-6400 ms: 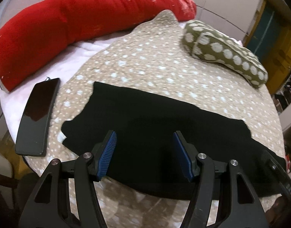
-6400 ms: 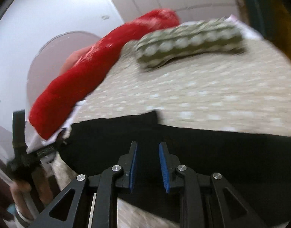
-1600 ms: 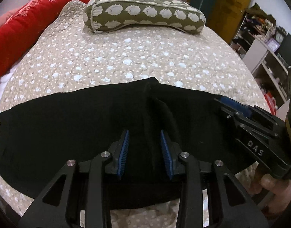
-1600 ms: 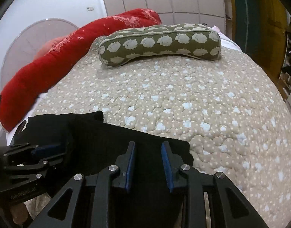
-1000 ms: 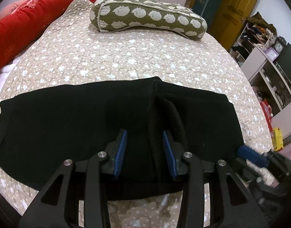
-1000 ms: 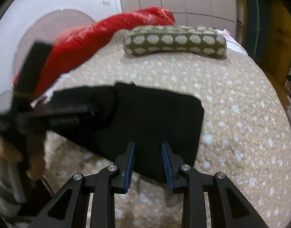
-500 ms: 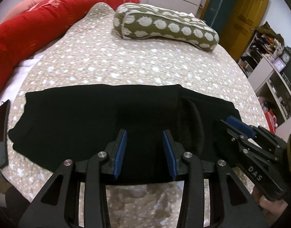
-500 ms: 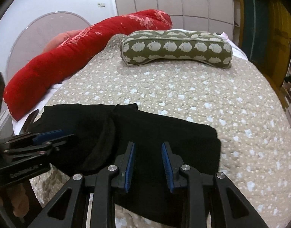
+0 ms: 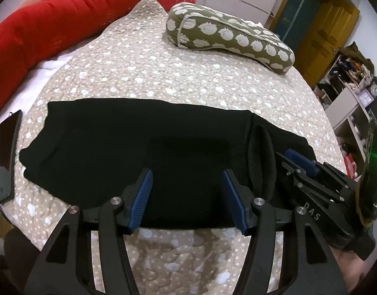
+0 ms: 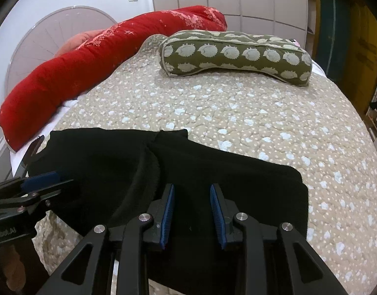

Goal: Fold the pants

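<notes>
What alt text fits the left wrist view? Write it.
Black pants lie flat across a beige spotted quilt, the left gripper above their near edge with jaws opening and nothing between them. The right gripper enters from the right; an olive hedgehog-print pillow lies behind.

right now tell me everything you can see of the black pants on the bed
The black pants are a dark, soft, slightly fuzzy knit, lying flat across the near part of the dotted beige quilt as a long band. One end is folded back over itself, leaving a rounded ridge where the layers overlap. Neither gripper pinches them; nothing else rests on them.
</notes>
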Motion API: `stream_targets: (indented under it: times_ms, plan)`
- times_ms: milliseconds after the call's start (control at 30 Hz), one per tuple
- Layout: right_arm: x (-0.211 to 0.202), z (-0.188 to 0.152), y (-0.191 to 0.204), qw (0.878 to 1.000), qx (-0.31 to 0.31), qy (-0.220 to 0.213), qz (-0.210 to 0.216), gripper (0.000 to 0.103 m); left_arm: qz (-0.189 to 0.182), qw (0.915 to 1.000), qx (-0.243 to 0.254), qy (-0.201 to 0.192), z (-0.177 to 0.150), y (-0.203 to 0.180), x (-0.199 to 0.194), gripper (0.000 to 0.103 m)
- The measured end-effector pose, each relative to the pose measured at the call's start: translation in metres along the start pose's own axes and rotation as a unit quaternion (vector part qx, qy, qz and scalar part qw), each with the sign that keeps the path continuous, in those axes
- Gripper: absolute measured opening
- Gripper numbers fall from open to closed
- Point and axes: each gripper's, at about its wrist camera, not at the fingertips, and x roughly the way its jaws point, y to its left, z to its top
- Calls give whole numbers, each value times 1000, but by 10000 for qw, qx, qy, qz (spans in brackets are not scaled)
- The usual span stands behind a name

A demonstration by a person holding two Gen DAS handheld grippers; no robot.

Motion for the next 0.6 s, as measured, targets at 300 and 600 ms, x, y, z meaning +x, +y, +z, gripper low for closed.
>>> stream_targets:
  times_ms: [300, 600]
  plan:
    - [-14, 7, 10, 9998, -22, -71, 166, 29, 45, 9996, -250, -87, -4, 20, -14, 58]
    - [-14, 6, 24, 9996, -157, -50, 242, 29, 89, 9990, -410, -123, -7, 33, -22, 58]
